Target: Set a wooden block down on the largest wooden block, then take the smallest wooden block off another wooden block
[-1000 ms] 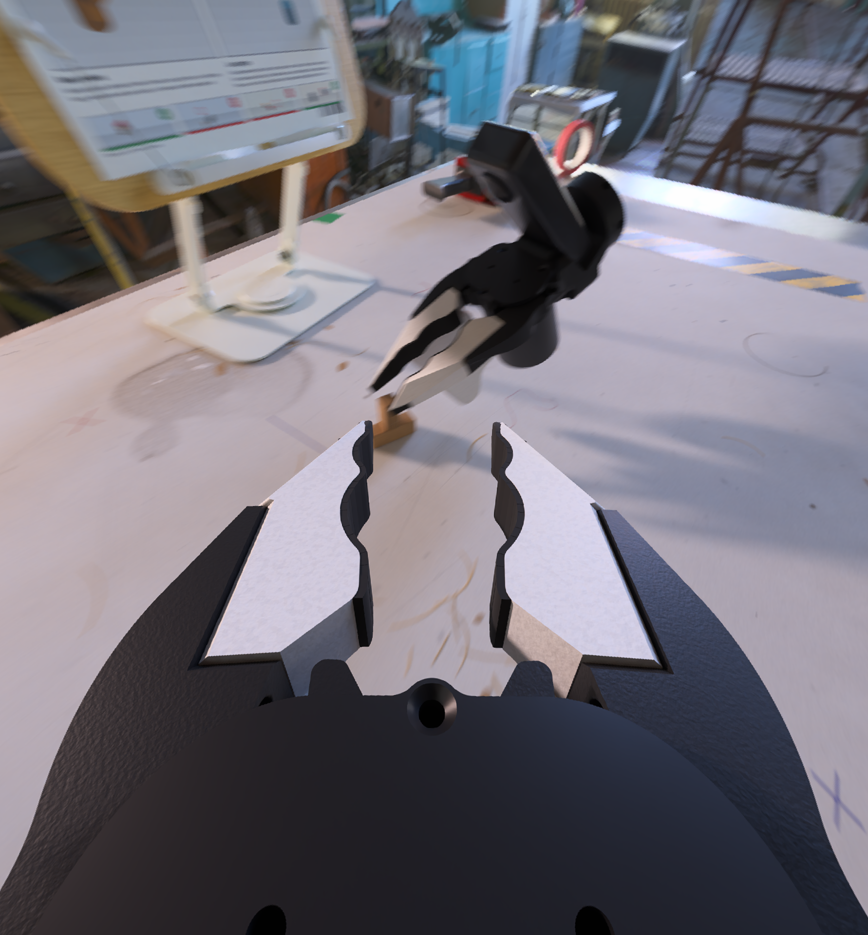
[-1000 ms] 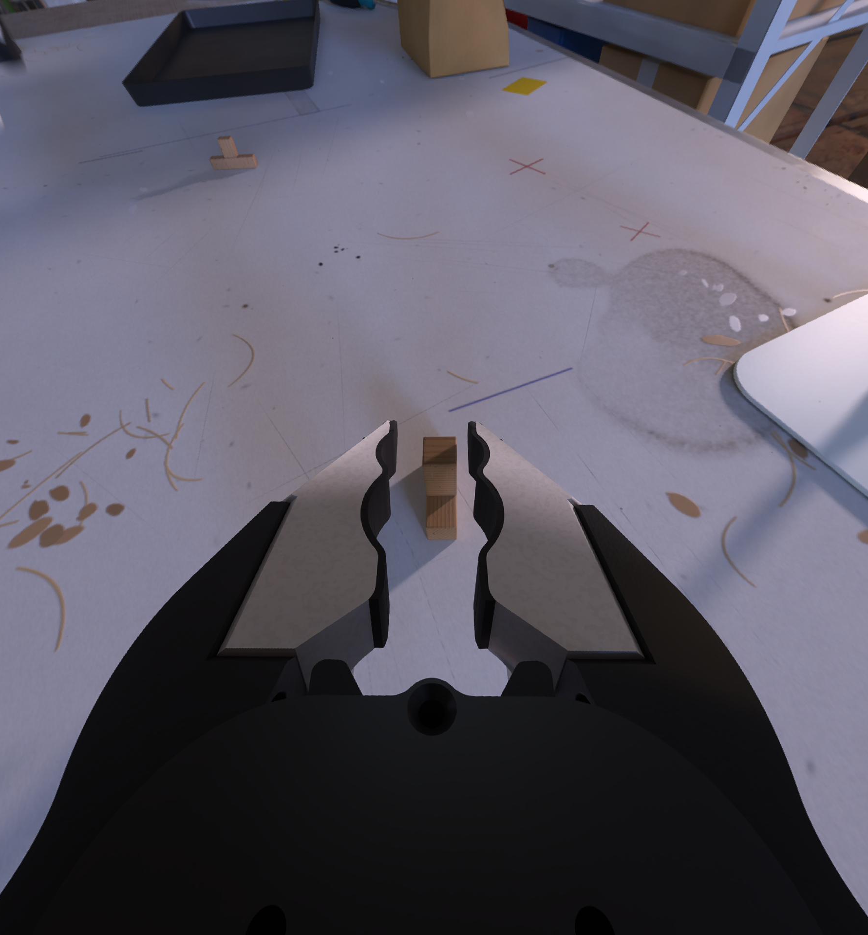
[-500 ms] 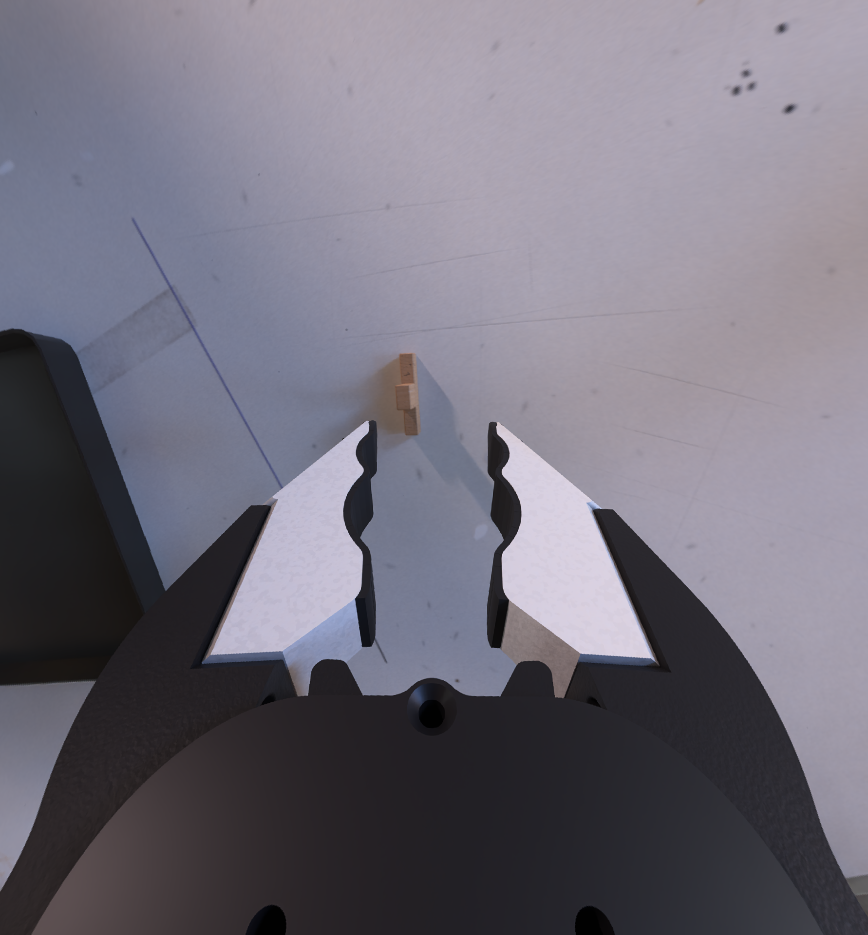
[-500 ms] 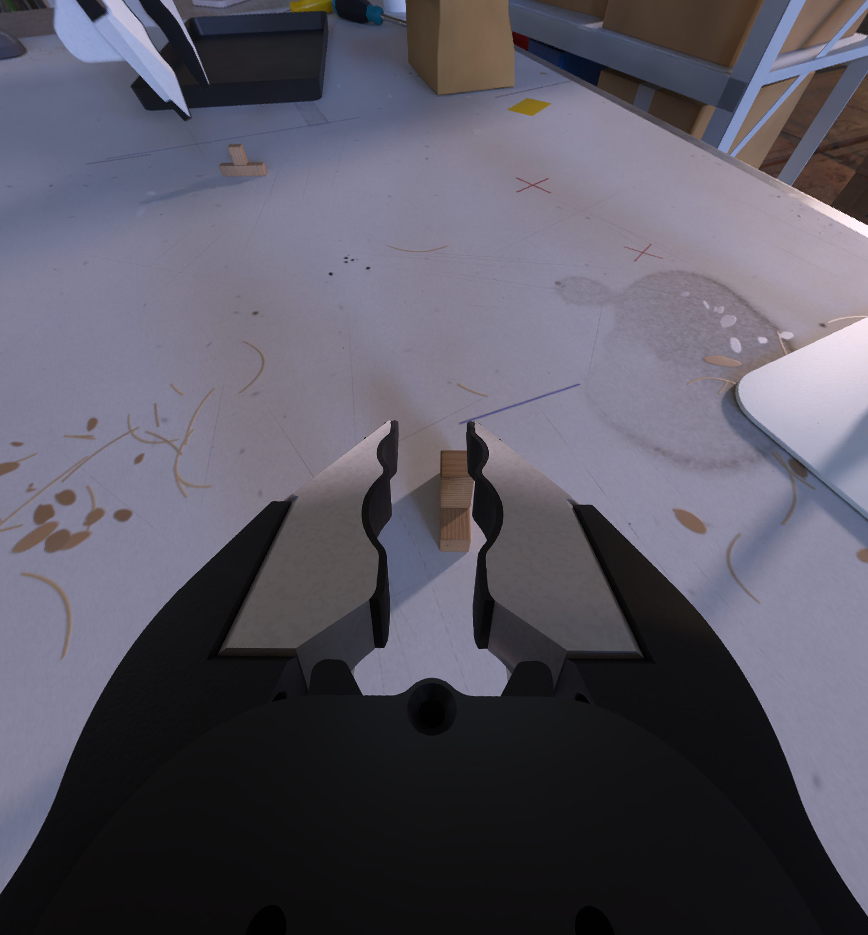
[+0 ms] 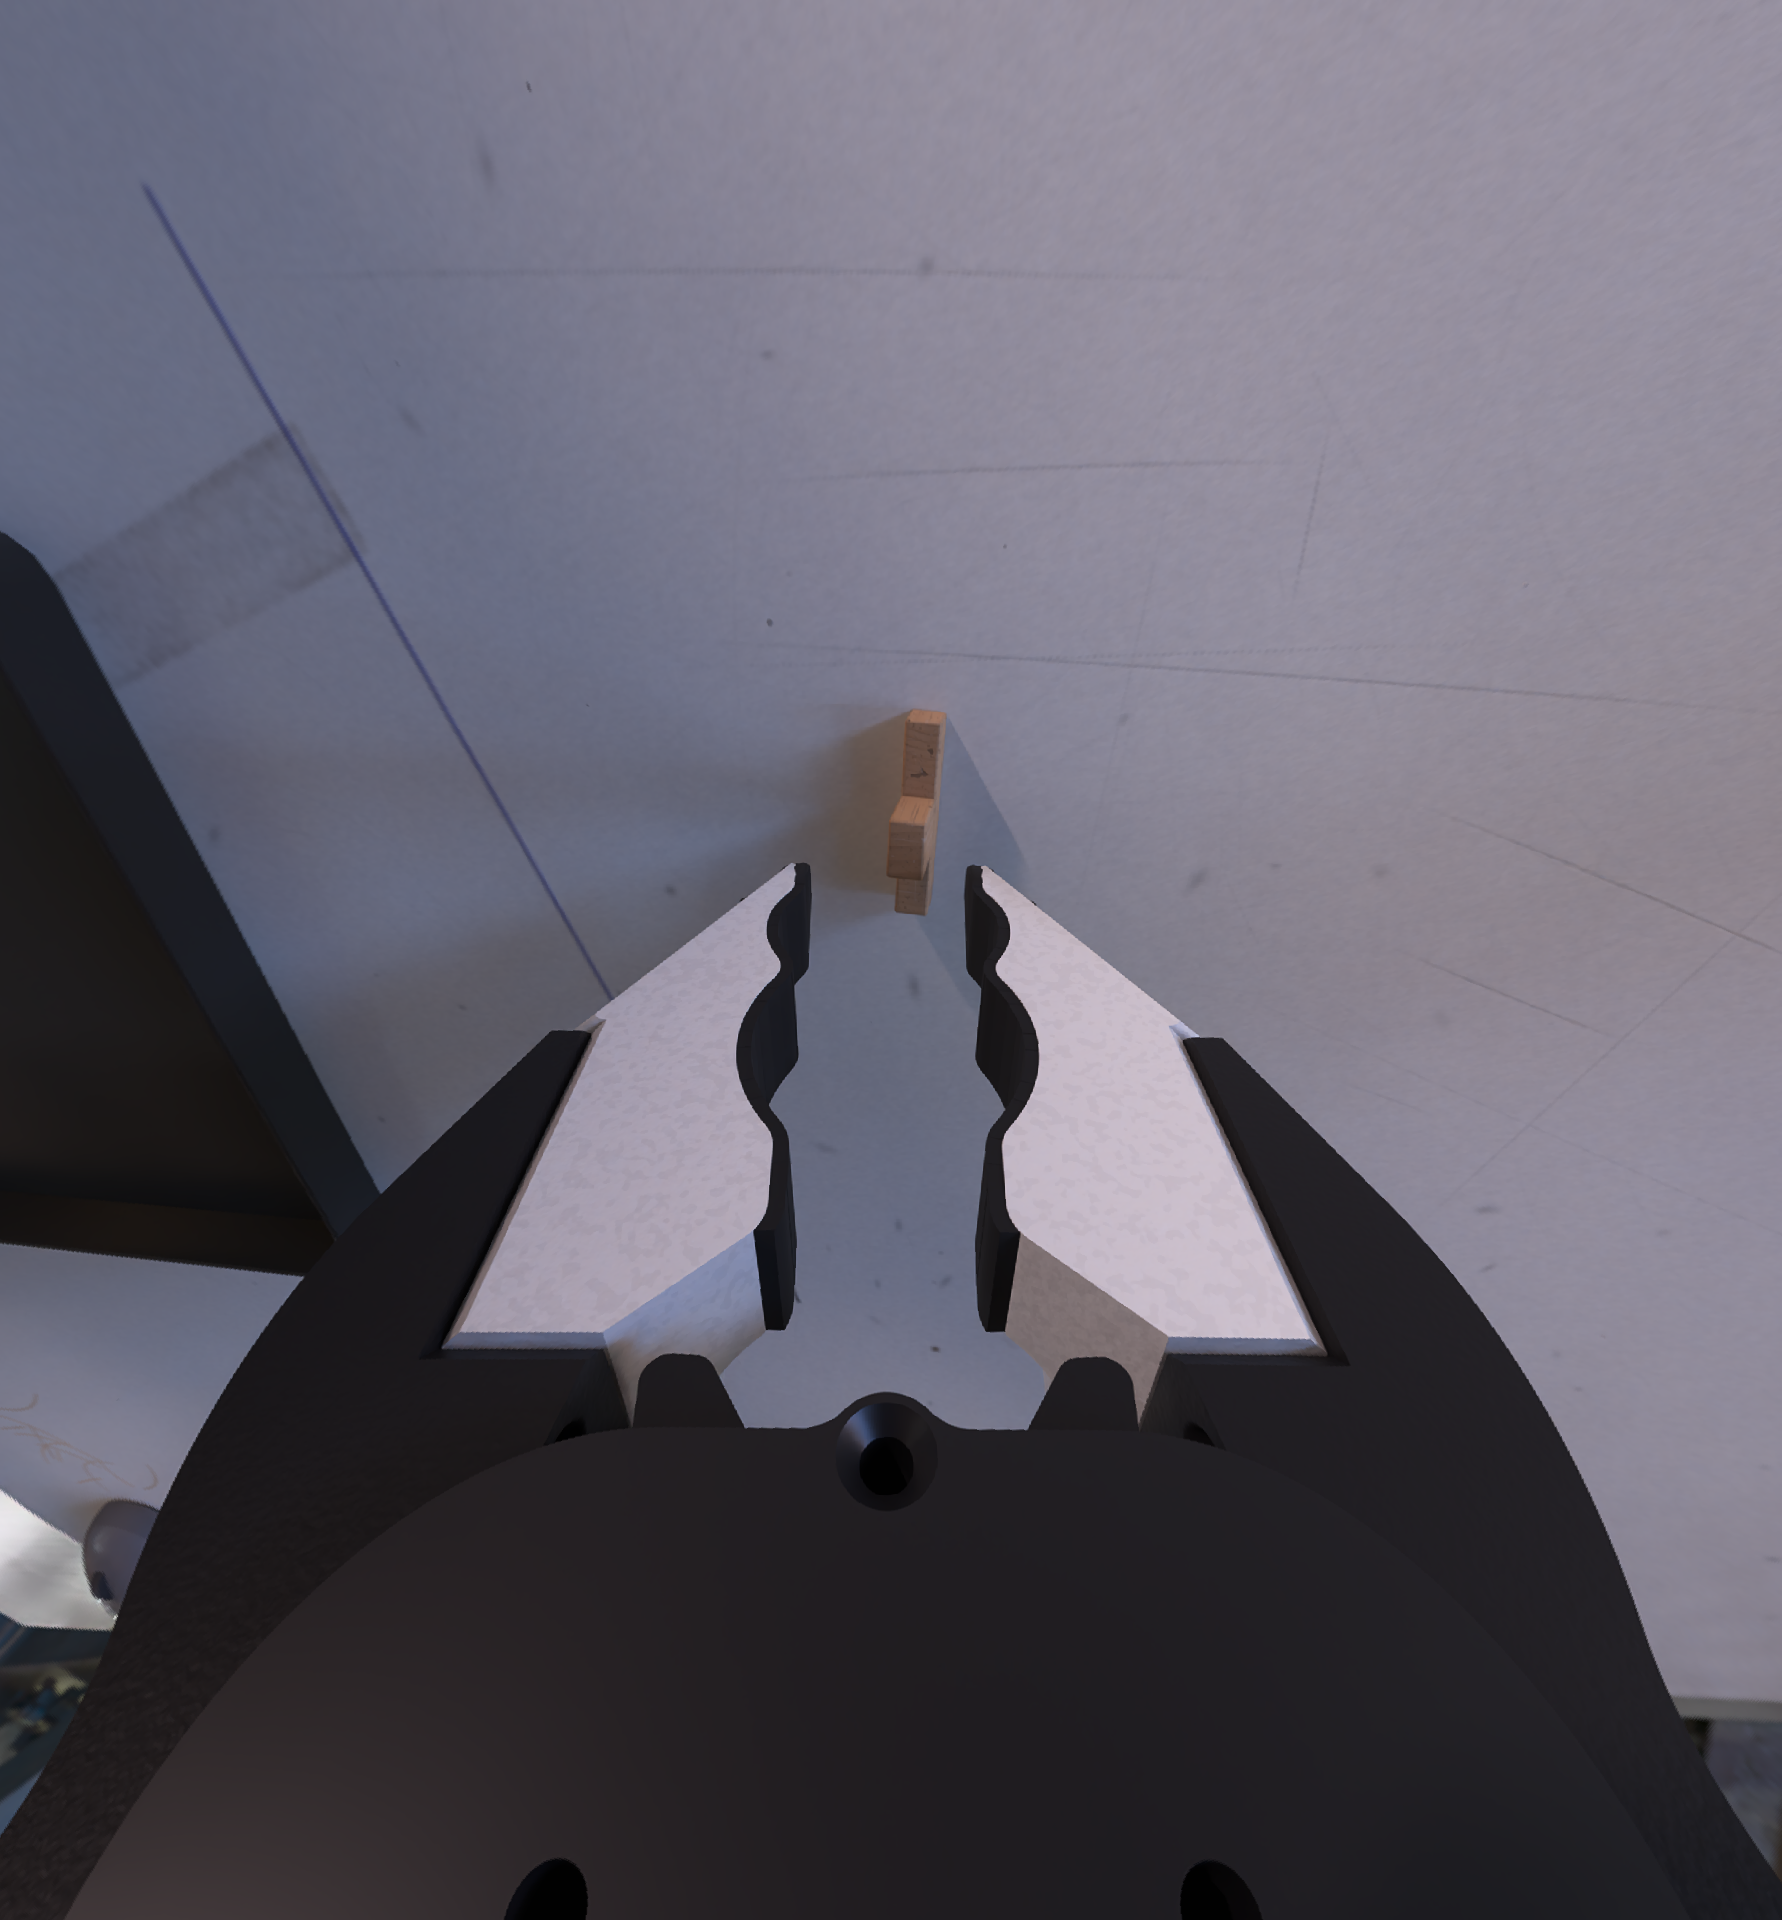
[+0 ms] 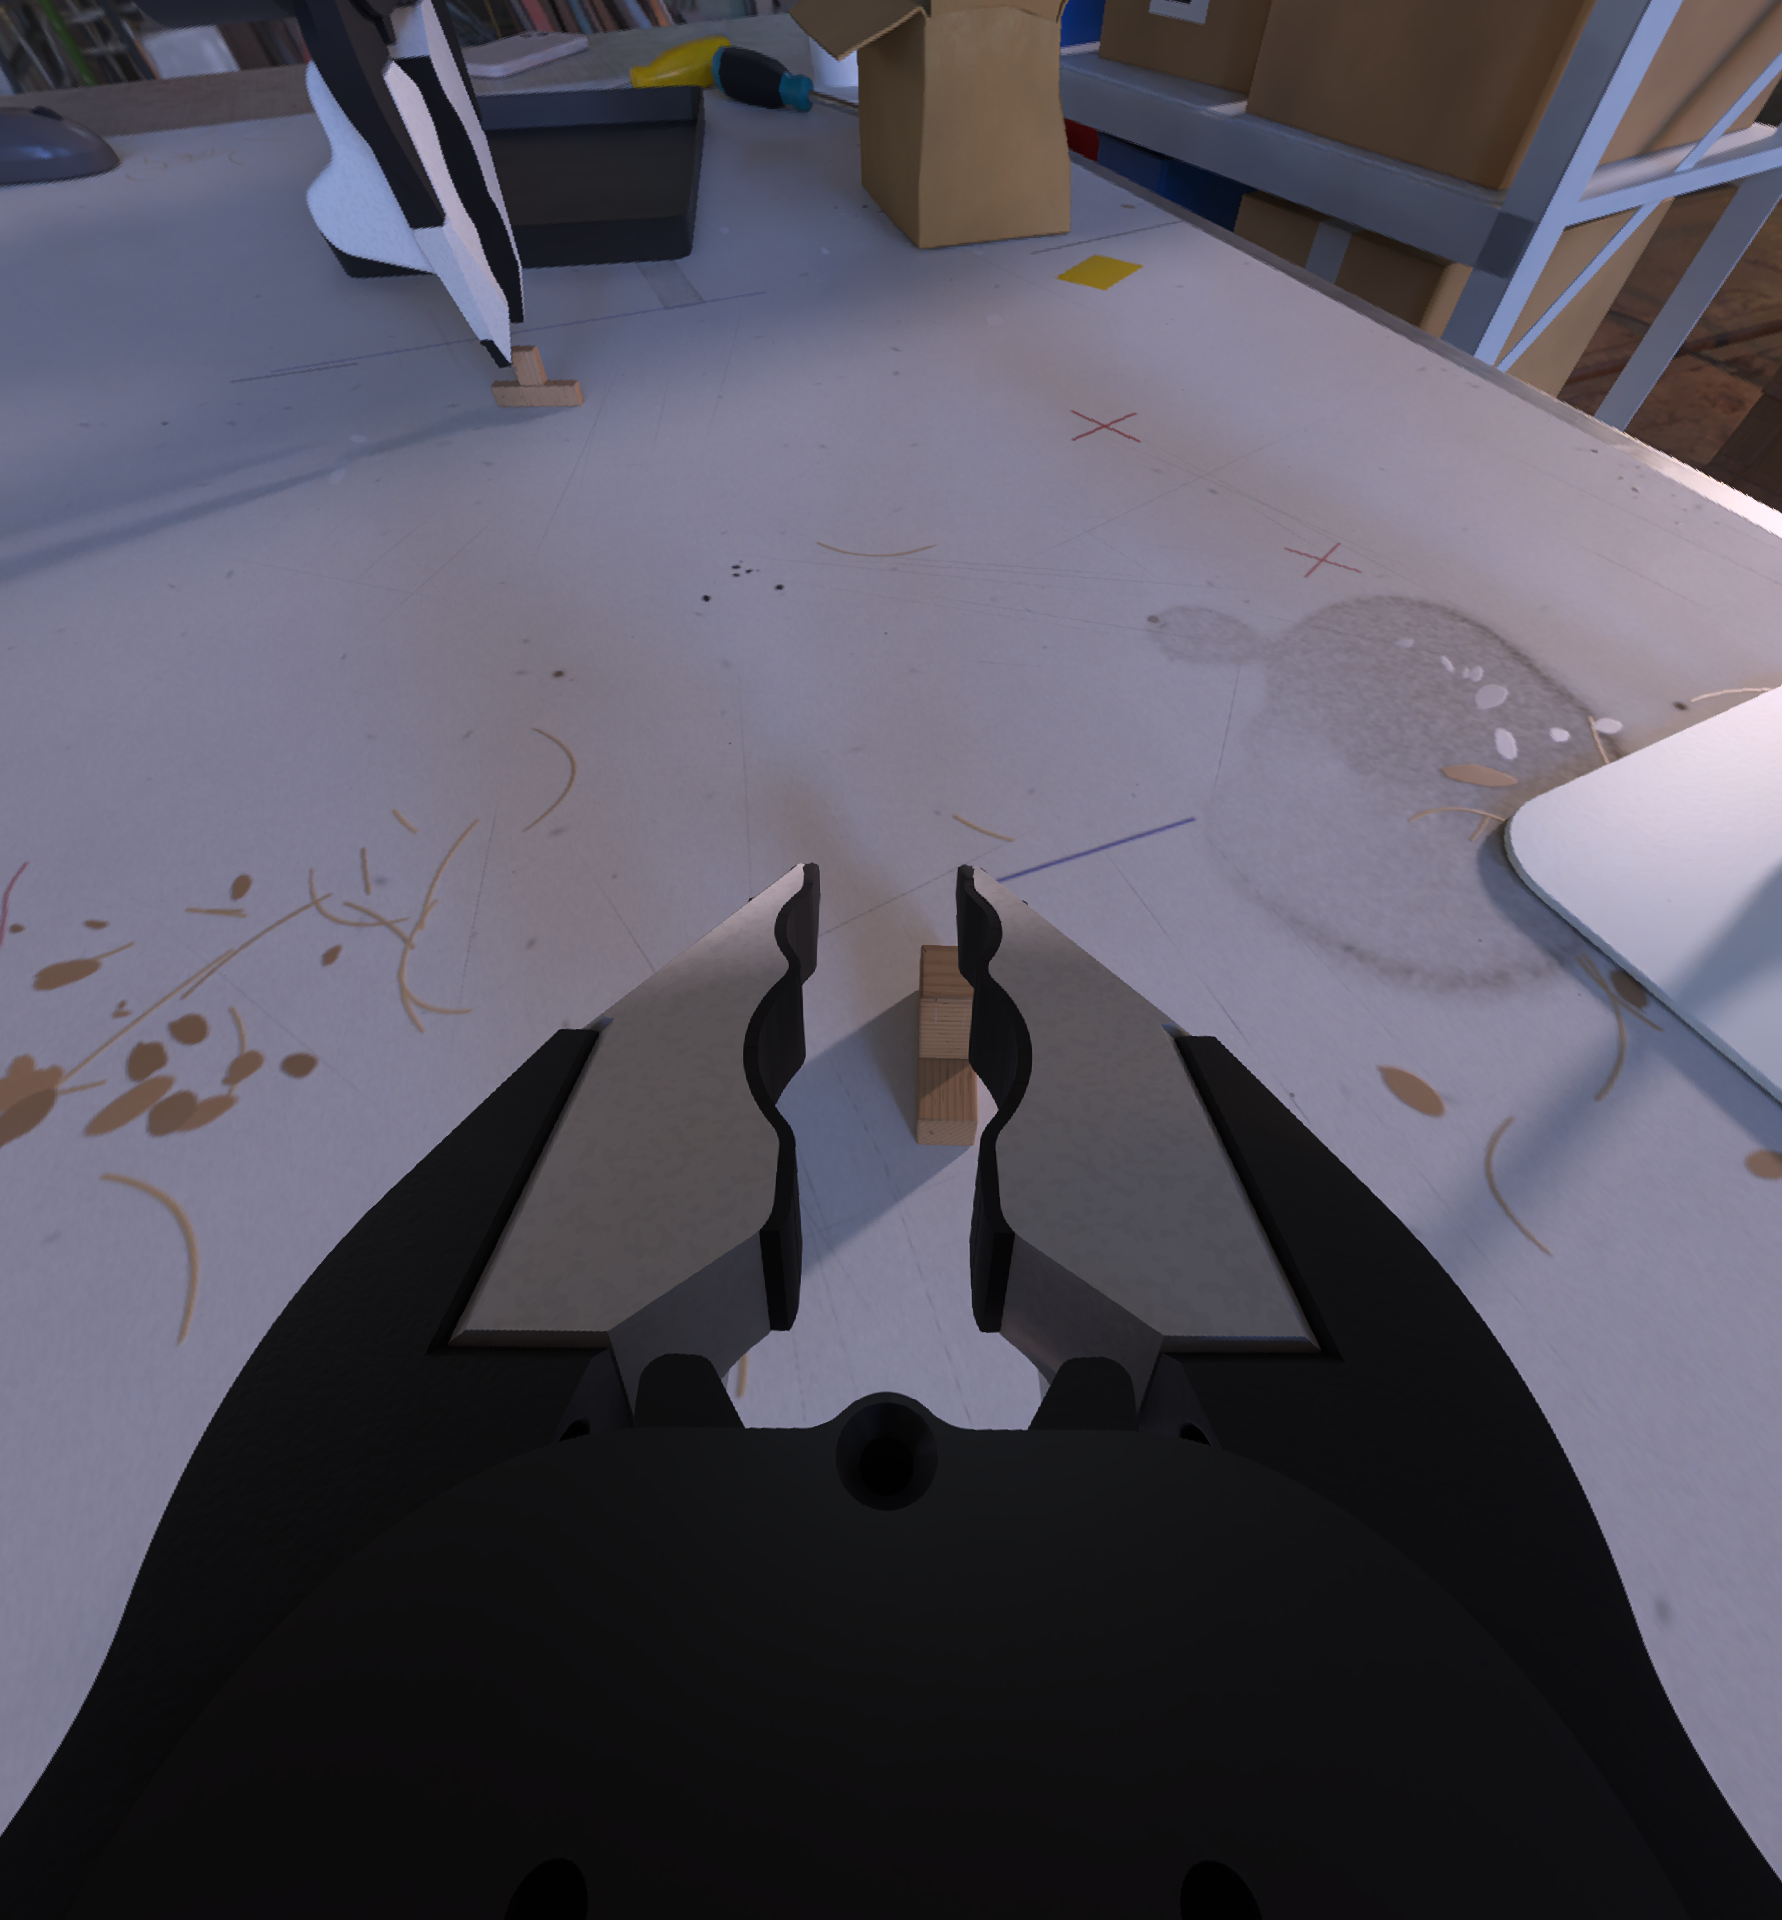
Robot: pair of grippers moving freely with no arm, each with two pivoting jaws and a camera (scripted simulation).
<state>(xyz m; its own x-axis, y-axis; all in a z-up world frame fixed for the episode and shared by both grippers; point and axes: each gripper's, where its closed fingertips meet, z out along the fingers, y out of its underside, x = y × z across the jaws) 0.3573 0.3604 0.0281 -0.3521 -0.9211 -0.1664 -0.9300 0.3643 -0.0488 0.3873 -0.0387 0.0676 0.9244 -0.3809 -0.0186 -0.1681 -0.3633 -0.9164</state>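
Observation:
In the right wrist view a short wooden block (image 6: pixel 946 987) rests on the far end of a longer wooden block (image 6: pixel 944 1101) on the table. This stack lies between the fingers of my open right gripper (image 6: pixel 887 878), close by the right finger, which hides its edge. In the left wrist view my open left gripper (image 5: pixel 887 878) points down at a small wooden block (image 5: pixel 909 844) standing on a thin flat block (image 5: pixel 922 750), just beyond the fingertips. The right wrist view shows the left gripper (image 6: pixel 492 332) far off, its tips just above that small block (image 6: pixel 531 364).
A black tray (image 5: pixel 87 883) lies left of the left gripper and also shows in the right wrist view (image 6: pixel 596 177). A cardboard box (image 6: pixel 960 135), a metal shelf (image 6: pixel 1489 177) and the table's right edge lie far right. A white slab (image 6: pixel 1697 862) lies to the right.
My left gripper swung from facing across the table to pointing down at the small stack, then came closer with narrower jaws. The stack at my right gripper now sits deeper between its fingers, toward the right one.

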